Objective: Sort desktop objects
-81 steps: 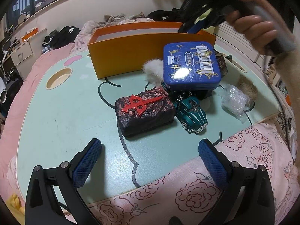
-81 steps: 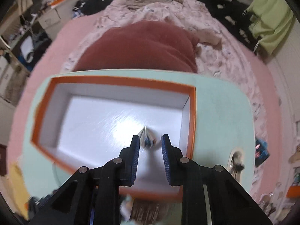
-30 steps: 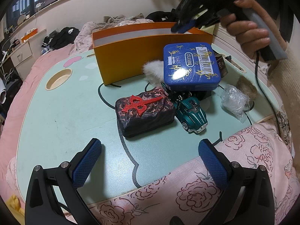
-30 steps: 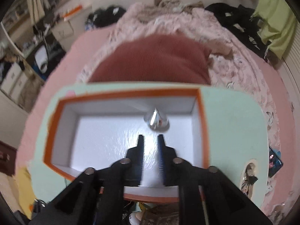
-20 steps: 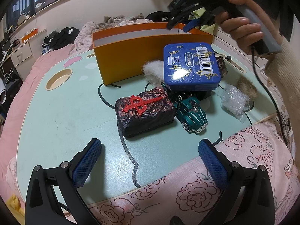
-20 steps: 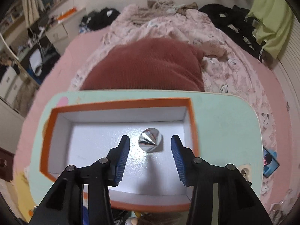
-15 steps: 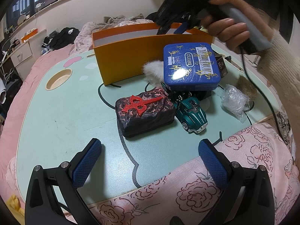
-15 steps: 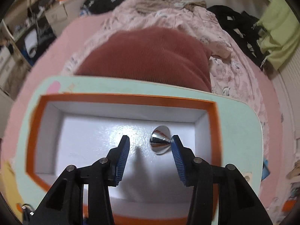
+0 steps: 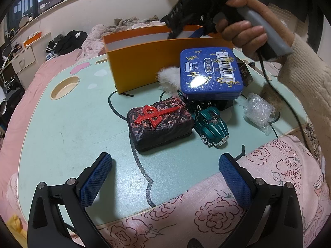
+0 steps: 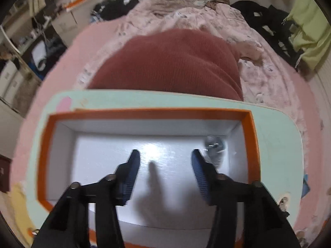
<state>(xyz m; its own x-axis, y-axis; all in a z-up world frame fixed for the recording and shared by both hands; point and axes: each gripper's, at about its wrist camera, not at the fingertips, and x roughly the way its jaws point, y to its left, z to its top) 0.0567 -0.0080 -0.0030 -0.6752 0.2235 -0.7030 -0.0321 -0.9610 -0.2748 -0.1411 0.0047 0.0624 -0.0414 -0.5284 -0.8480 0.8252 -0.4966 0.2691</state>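
One orange box [image 9: 144,66] stands at the far side of the mint-green worktop [image 9: 62,124], and one shiny silver cone [image 10: 214,144] lies inside it, against the white floor's right-hand wall. The right claw [image 10: 165,171], gripped by a hand [image 9: 244,31], hangs over the box; its jaws have just been opening and nothing sits between them. The left claw [image 9: 165,175] hovers released above the worktop's near edge, clear of everything. Before the box sit one blue tin [image 9: 210,72] with a barcode sticker and the word "durex", one dark marbled case [image 9: 160,126] bearing a red emblem, one green toy car [image 9: 213,127] touching that case, one white fur tuft [image 9: 168,78] and one crumpled clear wrapper [image 9: 257,111]. The tin overlaps the car's rear, hiding what props it up. A rose-print quilt [image 9: 248,196] laps the worktop's near edge.
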